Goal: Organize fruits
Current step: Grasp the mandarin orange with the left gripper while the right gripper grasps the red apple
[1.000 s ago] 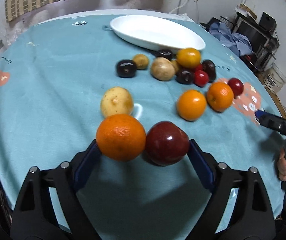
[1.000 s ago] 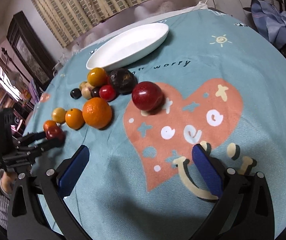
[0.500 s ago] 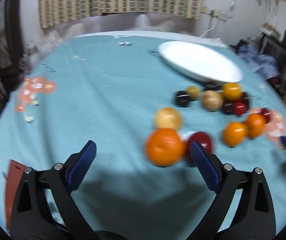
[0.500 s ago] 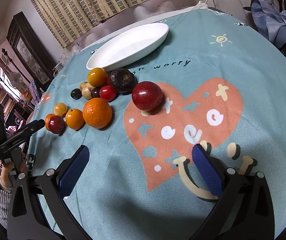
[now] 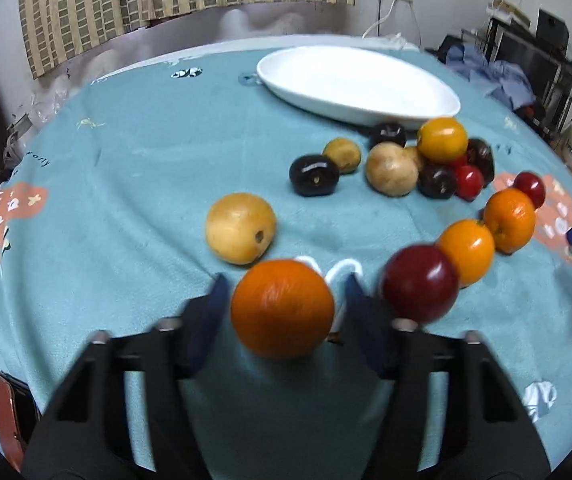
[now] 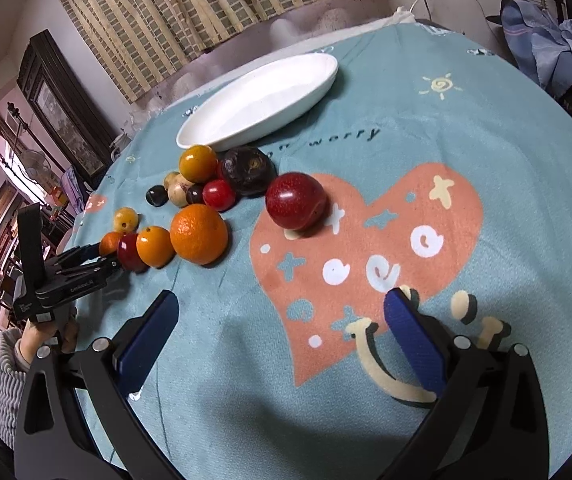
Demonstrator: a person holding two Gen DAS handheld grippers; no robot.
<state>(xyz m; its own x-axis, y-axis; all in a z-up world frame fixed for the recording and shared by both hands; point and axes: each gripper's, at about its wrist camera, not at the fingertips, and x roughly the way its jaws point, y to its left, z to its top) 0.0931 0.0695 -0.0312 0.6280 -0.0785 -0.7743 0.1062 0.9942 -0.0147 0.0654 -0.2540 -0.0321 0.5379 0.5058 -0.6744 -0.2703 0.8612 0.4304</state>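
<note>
In the left wrist view my left gripper (image 5: 286,300) is closed around a large orange (image 5: 282,307), its blue pads against the orange's sides. A dark red apple (image 5: 419,284) sits just right of the right finger, outside the grip. A yellow pear-like fruit (image 5: 241,228) lies just beyond. A white oval dish (image 5: 356,84) stands at the back. In the right wrist view my right gripper (image 6: 281,344) is open and empty above the heart print; a red apple (image 6: 296,206) and an orange (image 6: 199,233) lie ahead. The left gripper (image 6: 85,266) shows at far left.
A cluster of small fruits (image 5: 426,160), dark, yellow and red, lies before the dish. Two more oranges (image 5: 486,236) lie to the right. A phone-like object (image 5: 3,412) sits at the table's left edge. Clothes and furniture stand beyond the round table.
My left gripper swung away leftward and opened wide, then came back and closed on the orange alone. The dark red apple is now outside the fingers. The right gripper has not moved.
</note>
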